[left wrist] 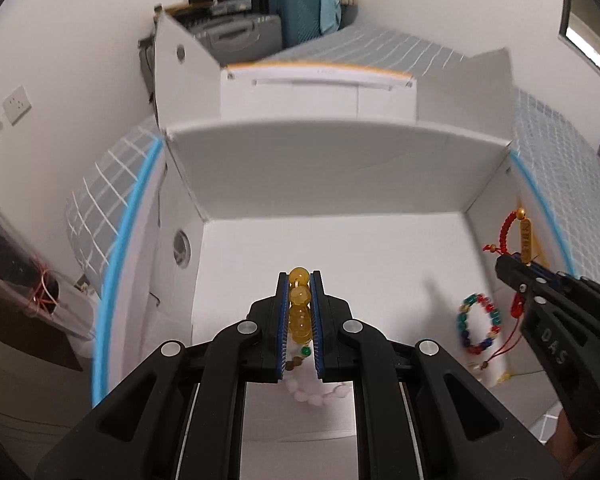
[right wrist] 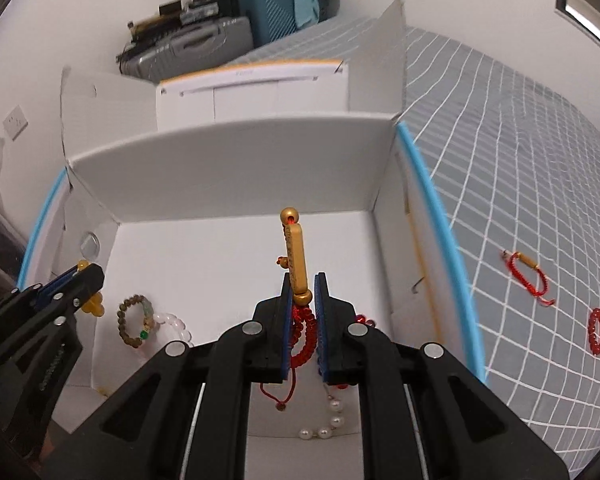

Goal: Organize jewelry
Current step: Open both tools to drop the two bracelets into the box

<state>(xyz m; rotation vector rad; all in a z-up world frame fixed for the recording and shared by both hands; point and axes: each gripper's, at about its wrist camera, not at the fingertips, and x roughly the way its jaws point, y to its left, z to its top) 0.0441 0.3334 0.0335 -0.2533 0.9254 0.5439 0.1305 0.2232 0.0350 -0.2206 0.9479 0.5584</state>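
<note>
My left gripper (left wrist: 299, 280) is shut on a yellow bead bracelet (left wrist: 299, 312) above the open white box (left wrist: 340, 168); it also shows at the left of the right wrist view (right wrist: 85, 276). My right gripper (right wrist: 303, 280) is shut on a red cord bracelet with a gold bar (right wrist: 296, 264), held over the box; it also shows in the left wrist view (left wrist: 512, 264). Inside the box lie a multicoloured bead bracelet (left wrist: 479, 325), a brown bead bracelet (right wrist: 134, 322), a pink bead bracelet (right wrist: 176, 326) and a pearl bracelet (right wrist: 328, 426).
The box stands on a grey checked bed (right wrist: 520, 200). On the bed to the right lie a second red cord bracelet (right wrist: 530, 278) and a red bead bracelet (right wrist: 597, 331). Suitcases (right wrist: 260, 4) stand against the far wall.
</note>
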